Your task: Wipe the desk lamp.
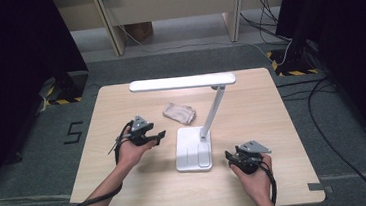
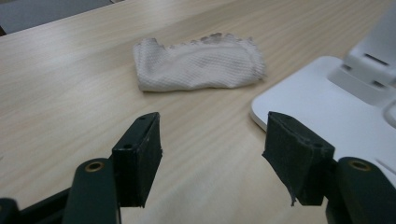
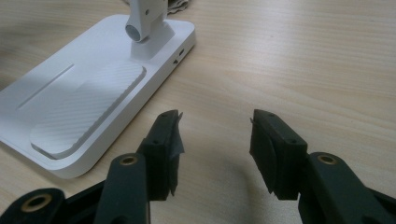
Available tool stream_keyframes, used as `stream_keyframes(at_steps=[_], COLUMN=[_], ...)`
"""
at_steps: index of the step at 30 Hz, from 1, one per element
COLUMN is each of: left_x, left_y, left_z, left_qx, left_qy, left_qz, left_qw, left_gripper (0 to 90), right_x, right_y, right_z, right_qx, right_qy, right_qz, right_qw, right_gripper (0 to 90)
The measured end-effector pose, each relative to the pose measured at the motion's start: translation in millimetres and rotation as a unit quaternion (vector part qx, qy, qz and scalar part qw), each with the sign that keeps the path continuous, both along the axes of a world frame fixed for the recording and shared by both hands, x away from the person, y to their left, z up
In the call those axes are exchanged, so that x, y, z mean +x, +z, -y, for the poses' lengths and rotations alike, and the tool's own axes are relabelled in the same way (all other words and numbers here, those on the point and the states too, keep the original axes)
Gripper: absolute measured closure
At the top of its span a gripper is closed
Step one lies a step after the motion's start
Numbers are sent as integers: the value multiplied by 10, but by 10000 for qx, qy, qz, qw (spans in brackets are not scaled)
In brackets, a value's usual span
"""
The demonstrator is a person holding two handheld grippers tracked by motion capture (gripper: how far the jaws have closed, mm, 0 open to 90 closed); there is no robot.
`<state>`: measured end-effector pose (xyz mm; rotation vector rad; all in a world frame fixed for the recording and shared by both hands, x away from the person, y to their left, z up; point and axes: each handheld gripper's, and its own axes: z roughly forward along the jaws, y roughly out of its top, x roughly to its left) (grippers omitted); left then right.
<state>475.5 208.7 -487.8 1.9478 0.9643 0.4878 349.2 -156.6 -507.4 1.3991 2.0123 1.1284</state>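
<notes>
1. A desk lamp (image 1: 193, 132) stands on the desk (image 1: 258, 186), its base near the middle and its head reaching left across the far part.
2. A folded cloth (image 1: 179, 113) lies just left of the lamp's arm, beyond the base and apart from it.
3. The left gripper (image 1: 159, 135) is left of the base, nearer than the cloth.
4. The right gripper (image 1: 229, 158) is right of the base, by its near corner.

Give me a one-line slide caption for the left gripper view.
Open left gripper aimed at a folded white cloth on the wooden table, beside the white lamp base.
</notes>
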Motion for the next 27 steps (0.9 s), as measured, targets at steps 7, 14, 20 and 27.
stream_keyframes(at_steps=[7, 14, 20, 27], left_x=[443, 760, 944, 1115], left_y=[-33, -88, -68, -42], left_z=[148, 288, 400, 511], left_qx=[129, 224, 187, 370], left_qy=[85, 80, 127, 179], left_qz=[-145, -273, -304, -293], left_qw=[9998, 9993, 9993, 9987], left_gripper=[325, 320, 311, 300], right_x=[7, 25, 18, 15], right_y=[21, 21, -2, 4], right_z=[-20, -28, -17, -19], right_qx=[2, 24, 59, 74], right_qy=[77, 117, 124, 160], right_qz=[29, 43, 21, 15], right_qw=[10000, 9999, 9999, 9998], right_gripper=[521, 521, 521, 521])
